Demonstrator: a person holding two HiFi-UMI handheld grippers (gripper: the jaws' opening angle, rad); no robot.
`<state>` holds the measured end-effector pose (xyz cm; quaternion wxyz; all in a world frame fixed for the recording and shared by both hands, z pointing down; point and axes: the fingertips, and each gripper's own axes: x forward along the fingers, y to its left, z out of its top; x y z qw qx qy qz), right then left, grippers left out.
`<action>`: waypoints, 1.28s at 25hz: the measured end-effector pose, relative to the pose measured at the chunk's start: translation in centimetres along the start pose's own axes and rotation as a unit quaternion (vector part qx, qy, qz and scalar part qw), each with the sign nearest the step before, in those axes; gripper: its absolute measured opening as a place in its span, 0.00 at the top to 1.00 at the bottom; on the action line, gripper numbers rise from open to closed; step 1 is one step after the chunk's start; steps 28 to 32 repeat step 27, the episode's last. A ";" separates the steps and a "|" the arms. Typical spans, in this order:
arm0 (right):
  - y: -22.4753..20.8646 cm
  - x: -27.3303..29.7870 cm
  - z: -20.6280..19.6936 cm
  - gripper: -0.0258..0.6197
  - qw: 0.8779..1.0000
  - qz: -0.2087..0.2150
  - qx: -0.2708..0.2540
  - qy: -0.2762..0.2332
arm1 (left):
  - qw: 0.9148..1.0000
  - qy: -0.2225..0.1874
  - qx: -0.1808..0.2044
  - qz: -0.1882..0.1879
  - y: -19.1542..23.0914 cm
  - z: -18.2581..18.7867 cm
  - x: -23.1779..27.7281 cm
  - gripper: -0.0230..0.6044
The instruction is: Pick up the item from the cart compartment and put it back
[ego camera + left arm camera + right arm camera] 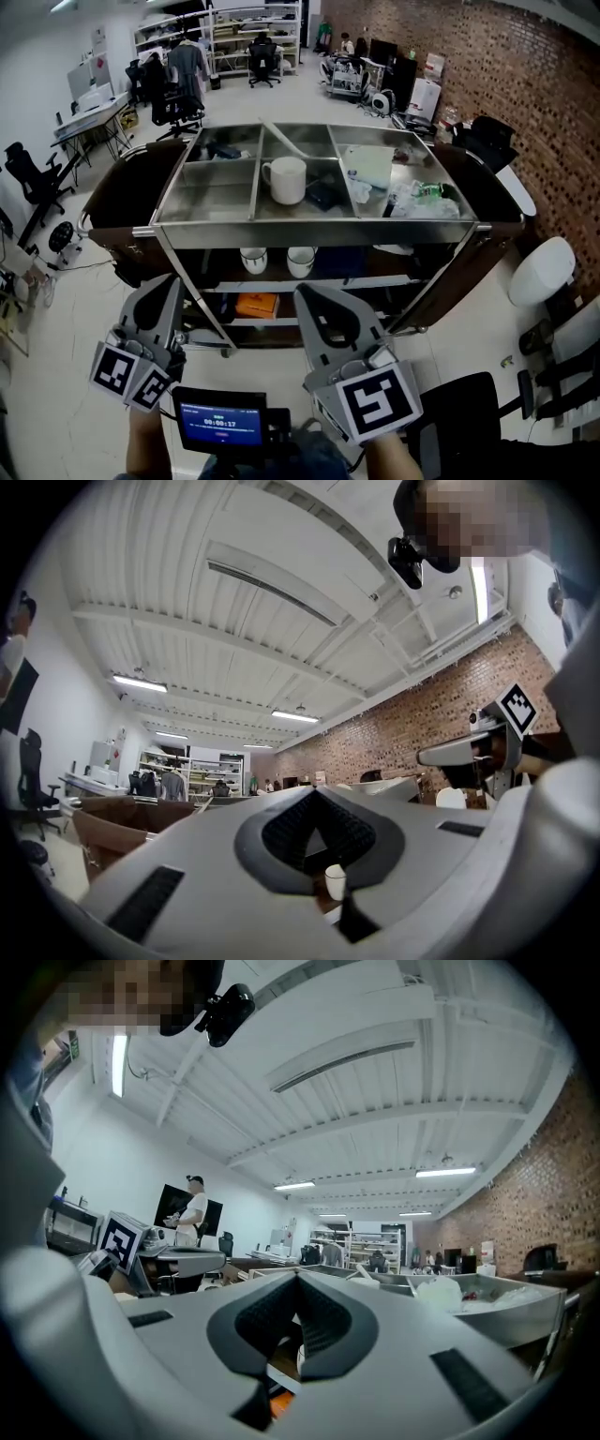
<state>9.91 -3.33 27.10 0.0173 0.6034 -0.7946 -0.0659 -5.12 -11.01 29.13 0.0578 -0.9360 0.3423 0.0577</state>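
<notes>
Holding both grippers low, on the near side of the cart point(319, 232) and well short of its top tray. Task not yet begun, by my reading.

Left gripper point(171, 281): jaws together, tips meeting, nothing between them. Its own view confirms this point(314, 795). Right gripper point(312, 292): the same, pads closed on each other and empty point(298, 1279). Both must open before any pick.

Likely target: white mug point(286, 178), upright in the cart's middle compartment, toward that compartment's near end. Its handle points at the cart's left compartment. A small dark item point(323, 195) lies just beside it, on the side toward the cart's right compartment. The task does not name the item, so the mug is my assumption.

Handling estimate for the mug:
- Looks like glazed ceramic: rigid, so no give under the pads.
- Moderately heavy for its size, and the glaze is probably slick.
- Brittle, and the cart's steel tray is hard, so it should be set down gently.

Grip options:
- One jaw inside the rim and one outside, pinching the wall on the side away from the handle.
- Closing across the handle loop seems less stable, since the mug could swing.

Risk: the jaws could nudge the dark item during approach.
</notes>
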 end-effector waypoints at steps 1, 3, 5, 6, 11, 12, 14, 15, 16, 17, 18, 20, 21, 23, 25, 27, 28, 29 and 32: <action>0.2 -0.2 -0.2 0.96 1.000 0.003 0.009 0.006 | 1.000 -0.001 0.001 -0.001 -0.2 0.1 0.0 0.94; 0.2 -0.6 -0.4 0.96 1.000 0.005 0.014 0.009 | 1.000 -0.002 0.006 -0.006 -0.9 0.3 0.2 0.94; 0.2 -0.8 -0.5 0.96 1.000 0.006 0.013 0.008 | 1.000 -0.004 0.012 -0.013 -1.6 0.5 0.5 0.94; 0.2 -1.0 -0.7 0.96 1.000 0.006 0.014 0.007 | 1.000 -0.005 0.014 -0.015 -2.0 0.6 0.6 0.94; -0.1 -1.4 -1.3 0.96 1.000 0.005 0.019 0.006 | 1.000 -0.007 0.016 -0.020 -2.7 0.5 1.1 0.94; -0.1 -1.4 -1.4 0.96 1.000 0.005 0.020 0.006 | 1.000 -0.006 0.017 -0.021 -2.8 0.5 1.2 0.94; -0.1 -1.3 -1.5 0.96 1.000 0.006 0.021 0.005 | 0.999 -0.005 0.018 -0.026 -3.1 0.4 1.4 0.94; -0.1 -1.3 -1.6 0.96 1.000 0.007 0.022 0.004 | 0.999 -0.004 0.018 -0.028 -3.3 0.4 1.5 0.94; -0.1 -1.2 -1.6 0.96 1.000 0.007 0.022 0.004 | 0.999 -0.004 0.018 -0.030 -3.4 0.4 1.6 0.94; -0.1 -1.2 -1.6 0.96 1.000 0.007 0.023 0.003 | 0.999 -0.004 0.019 -0.031 -3.4 0.4 1.6 0.94; 0.0 -1.1 -1.7 0.96 1.000 0.007 0.023 0.002 | 0.999 -0.004 0.018 -0.032 -3.4 0.4 1.7 0.94; 0.0 -1.0 -1.8 0.96 1.000 0.007 0.024 0.003 | 0.999 -0.005 0.019 -0.033 -3.4 0.4 1.7 0.94; 0.0 -0.9 -1.8 0.96 1.000 0.007 0.024 0.004 | 0.999 -0.005 0.019 -0.034 -3.3 0.5 1.8 0.94; 0.2 -0.8 -1.8 0.96 1.000 0.006 0.025 0.004 | 0.999 -0.006 0.019 -0.034 -3.2 0.5 1.7 0.94; 0.3 -0.8 -1.8 0.96 1.000 0.006 0.025 0.004 | 0.999 -0.006 0.018 -0.034 -3.0 0.6 1.7 0.94; 0.5 -0.7 -1.8 0.96 1.000 0.006 0.023 0.005 | 0.999 -0.007 0.018 -0.034 -2.9 0.7 1.6 0.94; 0.5 -0.7 -1.8 0.96 1.000 0.006 0.023 0.005 | 0.999 -0.007 0.018 -0.034 -2.9 0.7 1.6 0.94; 0.5 -0.7 -1.8 0.96 1.000 0.006 0.023 0.005 | 0.999 -0.007 0.018 -0.034 -2.9 0.7 1.6 0.94; 0.5 -0.7 -1.8 0.96 1.000 0.006 0.023 0.005 | 0.999 -0.007 0.018 -0.034 -2.9 0.7 1.6 0.94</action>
